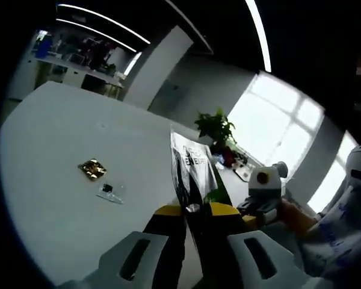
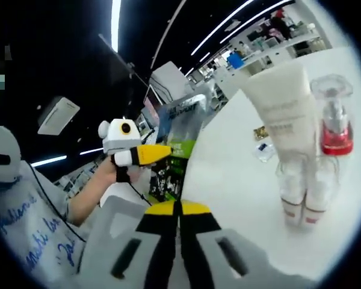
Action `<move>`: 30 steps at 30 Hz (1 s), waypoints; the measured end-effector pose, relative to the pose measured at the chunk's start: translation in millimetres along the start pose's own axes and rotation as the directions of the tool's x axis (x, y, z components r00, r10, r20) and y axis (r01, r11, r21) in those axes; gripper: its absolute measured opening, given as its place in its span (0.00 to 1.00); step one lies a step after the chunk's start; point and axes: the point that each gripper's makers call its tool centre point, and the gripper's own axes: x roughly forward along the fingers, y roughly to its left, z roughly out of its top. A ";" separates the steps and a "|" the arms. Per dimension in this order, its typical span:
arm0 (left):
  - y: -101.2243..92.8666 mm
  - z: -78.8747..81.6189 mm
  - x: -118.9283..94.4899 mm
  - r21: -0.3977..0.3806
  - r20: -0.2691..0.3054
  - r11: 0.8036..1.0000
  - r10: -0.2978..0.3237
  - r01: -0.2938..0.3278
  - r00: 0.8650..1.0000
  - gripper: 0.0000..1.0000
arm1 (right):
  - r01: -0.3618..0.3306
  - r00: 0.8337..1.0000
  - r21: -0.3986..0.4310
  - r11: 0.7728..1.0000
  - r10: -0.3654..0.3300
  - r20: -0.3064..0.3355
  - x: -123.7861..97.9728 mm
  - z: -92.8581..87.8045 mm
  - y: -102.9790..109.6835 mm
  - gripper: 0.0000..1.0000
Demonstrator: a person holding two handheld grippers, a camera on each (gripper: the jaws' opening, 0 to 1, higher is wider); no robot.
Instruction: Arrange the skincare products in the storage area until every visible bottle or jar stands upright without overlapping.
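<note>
The desk (image 2: 240, 180) is carrying the tube (image 2: 283, 108) and bottle (image 2: 334, 117), upright together at right frame. The left gripper (image 1: 192, 208) is pinching a flat sachet (image 1: 191, 165); it may be slipping or flopping when set down. The right gripper (image 2: 179, 208) is closed, empty.

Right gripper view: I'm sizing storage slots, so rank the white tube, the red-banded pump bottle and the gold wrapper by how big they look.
1. White tube, largest.
2. Red-banded pump bottle, clearly smaller beside it.
3. Gold wrapper, smallest, though it lies farther off on the white table, so its true size is unsure.
</note>
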 end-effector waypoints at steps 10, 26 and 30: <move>12.3 15.8 1.5 0.019 0.013 1.000 0.022 -0.023 1.000 0.10 | 0.013 1.000 0.008 1.000 -0.013 -0.011 -0.8 -2.6 -4.3 0.01; 47.4 11.5 13.7 0.115 -0.085 0.983 0.153 -0.143 0.984 0.00 | 0.048 0.996 -0.019 0.999 -0.049 -0.075 9.6 -9.6 -12.3 0.01; 55.0 5.0 19.6 0.148 -0.126 0.976 0.176 -0.157 0.976 0.00 | 0.058 0.994 -0.028 0.998 -0.060 -0.090 10.4 -11.3 -16.2 0.01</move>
